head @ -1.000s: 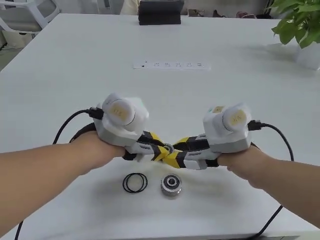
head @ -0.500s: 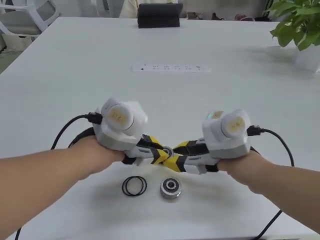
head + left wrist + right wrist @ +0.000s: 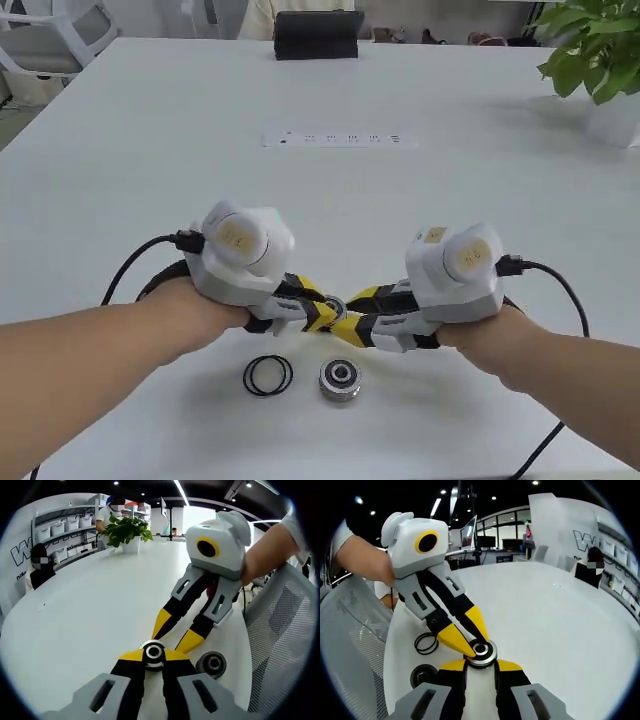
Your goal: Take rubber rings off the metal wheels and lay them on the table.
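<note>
The left claw (image 3: 154,656) and right claw (image 3: 481,664) both pinch one metal wheel (image 3: 484,651) above the counter (image 3: 150,150); uneven tugging could twist it free, dropping and rolling away.

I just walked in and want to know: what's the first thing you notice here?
The left gripper and right gripper meet nose to nose, yellow tips pinching a small metal wheel above the white table. Nearer the person lie black rubber rings beside a second wheel.

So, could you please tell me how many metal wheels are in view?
2: one wheel pinched between left tool and right tool, another wheel on the table beside rubber rings.
</note>
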{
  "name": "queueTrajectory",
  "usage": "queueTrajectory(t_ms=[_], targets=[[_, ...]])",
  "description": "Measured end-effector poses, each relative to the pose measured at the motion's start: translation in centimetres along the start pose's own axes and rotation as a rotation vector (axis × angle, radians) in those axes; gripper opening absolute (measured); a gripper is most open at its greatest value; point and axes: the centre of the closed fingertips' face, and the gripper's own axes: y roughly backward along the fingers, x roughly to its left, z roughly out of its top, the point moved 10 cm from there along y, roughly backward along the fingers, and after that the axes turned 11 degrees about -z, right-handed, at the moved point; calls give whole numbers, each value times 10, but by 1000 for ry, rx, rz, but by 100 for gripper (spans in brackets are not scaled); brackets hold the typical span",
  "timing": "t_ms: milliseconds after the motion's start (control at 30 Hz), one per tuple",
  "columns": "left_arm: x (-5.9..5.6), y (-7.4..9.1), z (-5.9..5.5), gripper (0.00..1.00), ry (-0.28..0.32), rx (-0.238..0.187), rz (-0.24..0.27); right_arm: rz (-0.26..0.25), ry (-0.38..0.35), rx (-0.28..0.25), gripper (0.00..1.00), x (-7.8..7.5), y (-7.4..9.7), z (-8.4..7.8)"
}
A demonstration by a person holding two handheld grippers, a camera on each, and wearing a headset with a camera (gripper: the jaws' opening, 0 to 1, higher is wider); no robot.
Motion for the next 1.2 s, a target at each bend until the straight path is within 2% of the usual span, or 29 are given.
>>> queueTrajectory(t_ms=[333,467,533,667,867,1200], targets=[[-1,0,0,7,2,2,4,3,1,3,17,0,1,-1],[-1,0,0,7,6,2,3,-1,10,14,9,-2,4,-4],[-1,0,0,7,8,1,3,1,-13,16,2,-3,5,-5],[-1,0,0,7,11,0,7,-1,-19,18,1,-2,5,-5],[-2,0,0,7,8,2,8,-14,-55,21,0,-3,6,-6],[-2,0,0,7,-2,6,14,-16,-201,18,0,-6,9,-9]])
